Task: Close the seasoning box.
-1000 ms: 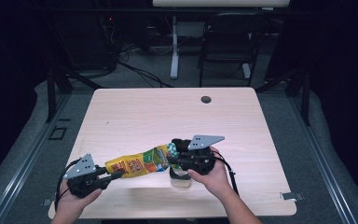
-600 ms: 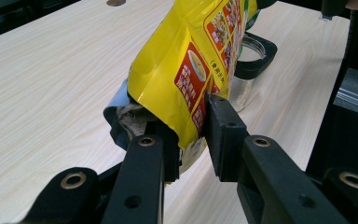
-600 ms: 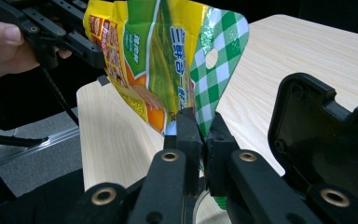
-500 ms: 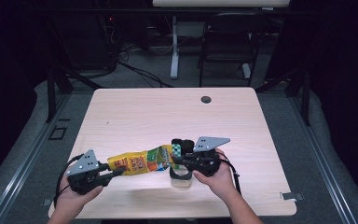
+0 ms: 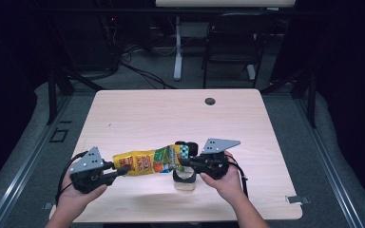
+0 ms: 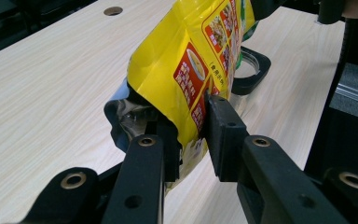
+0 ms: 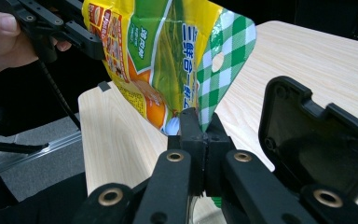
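The packet (image 5: pixel 145 162) is gripped at both ends by the left hand-held gripper (image 5: pixel 116 172) and right hand-held gripper (image 5: pixel 186 162), above the jar (image 5: pixel 184 179); pouring seems not yet done.

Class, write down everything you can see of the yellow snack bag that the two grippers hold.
The yellow snack bag is a glossy foil-looking pouch, printed with red food panels and green areas, with a green-and-white checked end that has a hang hole. It hangs stretched almost level above the table, over a clear container with a black lid. The left gripper pinches its torn, silvery-lined end; the right gripper clamps the checked end.
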Motion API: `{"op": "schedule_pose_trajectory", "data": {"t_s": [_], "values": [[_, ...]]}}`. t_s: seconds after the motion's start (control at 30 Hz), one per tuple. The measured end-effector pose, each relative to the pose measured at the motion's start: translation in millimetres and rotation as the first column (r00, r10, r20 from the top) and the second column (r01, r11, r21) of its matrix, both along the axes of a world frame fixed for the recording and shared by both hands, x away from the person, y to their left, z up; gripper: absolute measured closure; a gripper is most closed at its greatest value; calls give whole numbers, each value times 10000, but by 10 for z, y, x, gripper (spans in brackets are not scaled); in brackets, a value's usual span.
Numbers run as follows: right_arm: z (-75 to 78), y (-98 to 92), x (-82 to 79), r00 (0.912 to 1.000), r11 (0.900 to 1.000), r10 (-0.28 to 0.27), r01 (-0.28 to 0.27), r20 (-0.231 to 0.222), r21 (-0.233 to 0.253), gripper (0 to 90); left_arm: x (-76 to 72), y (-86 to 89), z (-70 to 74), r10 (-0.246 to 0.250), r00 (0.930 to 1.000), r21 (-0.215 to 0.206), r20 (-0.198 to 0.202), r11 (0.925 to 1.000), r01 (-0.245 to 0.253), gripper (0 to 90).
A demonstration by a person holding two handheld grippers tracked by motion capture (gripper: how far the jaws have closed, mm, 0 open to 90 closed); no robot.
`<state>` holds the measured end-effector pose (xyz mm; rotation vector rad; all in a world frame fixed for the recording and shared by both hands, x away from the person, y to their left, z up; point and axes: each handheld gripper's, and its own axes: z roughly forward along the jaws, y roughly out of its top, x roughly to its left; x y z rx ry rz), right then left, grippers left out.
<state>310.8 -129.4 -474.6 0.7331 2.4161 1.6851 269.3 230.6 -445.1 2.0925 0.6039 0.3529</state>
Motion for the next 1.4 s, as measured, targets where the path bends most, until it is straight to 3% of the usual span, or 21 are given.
{"op": "schedule_pose_trajectory", "data": {"t_s": [0.47, 1.4], "values": [[-54, -98, 9, 9998, 10000, -4, 3, -193, -50, 900, 28, -105, 45, -188, 9997, 158, 126, 9997, 186, 763], [-93, -133, 7, 9995, 9999, -101, 100, -311, -6, 900, 34, -150, 86, -191, 9996, 303, 183, 9994, 185, 763]]}}
